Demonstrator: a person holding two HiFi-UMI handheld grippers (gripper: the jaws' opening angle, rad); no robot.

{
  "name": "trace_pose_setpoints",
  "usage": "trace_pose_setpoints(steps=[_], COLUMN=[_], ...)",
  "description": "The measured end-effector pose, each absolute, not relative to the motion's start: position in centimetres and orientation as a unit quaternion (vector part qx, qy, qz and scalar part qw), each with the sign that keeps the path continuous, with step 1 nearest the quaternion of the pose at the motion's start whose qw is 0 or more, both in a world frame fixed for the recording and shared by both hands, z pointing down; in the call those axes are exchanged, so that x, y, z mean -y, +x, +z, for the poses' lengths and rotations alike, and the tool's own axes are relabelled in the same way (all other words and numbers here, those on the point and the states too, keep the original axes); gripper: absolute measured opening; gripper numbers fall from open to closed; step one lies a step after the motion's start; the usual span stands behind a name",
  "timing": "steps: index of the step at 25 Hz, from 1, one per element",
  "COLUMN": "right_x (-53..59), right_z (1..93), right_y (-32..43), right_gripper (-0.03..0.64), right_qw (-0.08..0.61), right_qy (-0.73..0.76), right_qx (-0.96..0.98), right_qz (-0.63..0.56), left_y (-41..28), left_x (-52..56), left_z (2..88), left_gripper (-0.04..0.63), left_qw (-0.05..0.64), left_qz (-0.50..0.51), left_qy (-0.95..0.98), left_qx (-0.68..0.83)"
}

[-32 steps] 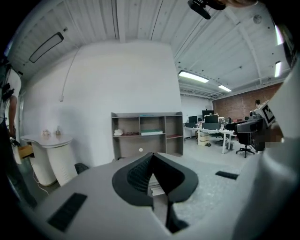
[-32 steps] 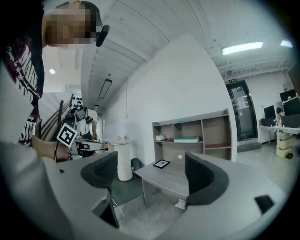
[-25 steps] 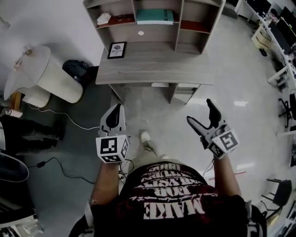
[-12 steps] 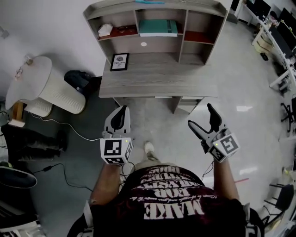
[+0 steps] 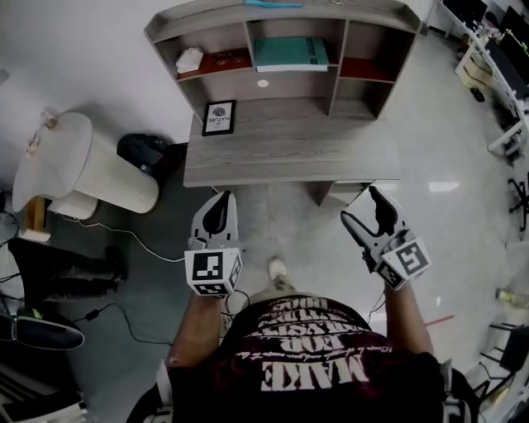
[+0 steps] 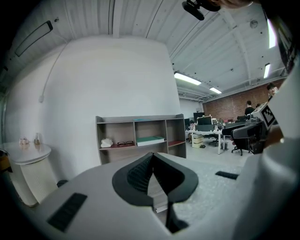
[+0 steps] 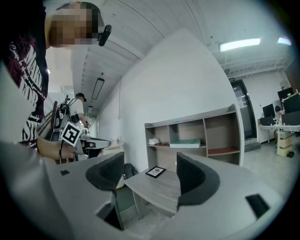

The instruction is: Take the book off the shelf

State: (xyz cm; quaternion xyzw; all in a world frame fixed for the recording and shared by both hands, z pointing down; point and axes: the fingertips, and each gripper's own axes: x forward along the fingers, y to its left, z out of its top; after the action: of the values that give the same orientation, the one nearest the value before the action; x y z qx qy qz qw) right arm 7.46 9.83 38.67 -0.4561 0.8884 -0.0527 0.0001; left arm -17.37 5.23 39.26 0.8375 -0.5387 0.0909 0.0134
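We note the left gripper jaws clenched, empty. Right gripper jaws apart, just narrowed slightly, nothing between them. Teal book lies in the shelf's middle bay, well ahead of both jaws, past the table.

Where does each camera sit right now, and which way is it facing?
Head view: on the person's head, looking steeply down at the desk and shelf; shows torso, left gripper and right gripper.
Left gripper view: rides the left gripper, looking along its shut jaws toward the shelf; right gripper shows at right.
Right gripper view: rides the right gripper, looking between open, empty jaws, which have just closed a little, at the desk; left gripper shows at left.
Shared: all three see the teal book on the shelf.
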Motion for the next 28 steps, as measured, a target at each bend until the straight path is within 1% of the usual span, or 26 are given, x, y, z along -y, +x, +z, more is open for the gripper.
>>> trace_pose_setpoints(steps=[2,7,15,20,23,28], right_x=[-8.8,-6.6,-2.0,0.1,0.7,1.6], right_z=[38.7,38.3,39.1,38.4,38.9,38.7], right_y=[7.4,7.1,5.8,4.2,4.2,4.3], right_gripper=[0.332,0.271,0.261,0.253,0.255,0.258], right_qw=[-0.014,-0.016,-0.043,-0.028,-0.045,-0.033], right_qy=[-0.468,-0.49,-0.518,-0.523,-0.535,-0.533], right_qx=[-0.883,-0.871,-0.853,-0.85,-0.843,-0.843], right_qz=[-0.047,-0.039,-0.045,-0.049,-0.046,-0.06], left_y=[-17.6,-17.7,-19.5,-20.8,-21.1,-20.3], left_x=[-3.9,-0.9,4.2,6.5,7.7,8.9], left_z=[39.1,39.3,39.1,39.5,39.8,40.4], left_gripper=[0.006,0.006,0.006,0.006,0.006,0.006], left_qw=[0.013,0.019,0.019,0.024,0.024,0.034], left_qz=[0.09,0.085,0.077,0.078,0.076,0.073], left_qy=[0.84,0.85,0.86,0.865,0.867,0.873], left_qx=[0.535,0.52,0.504,0.496,0.492,0.481])
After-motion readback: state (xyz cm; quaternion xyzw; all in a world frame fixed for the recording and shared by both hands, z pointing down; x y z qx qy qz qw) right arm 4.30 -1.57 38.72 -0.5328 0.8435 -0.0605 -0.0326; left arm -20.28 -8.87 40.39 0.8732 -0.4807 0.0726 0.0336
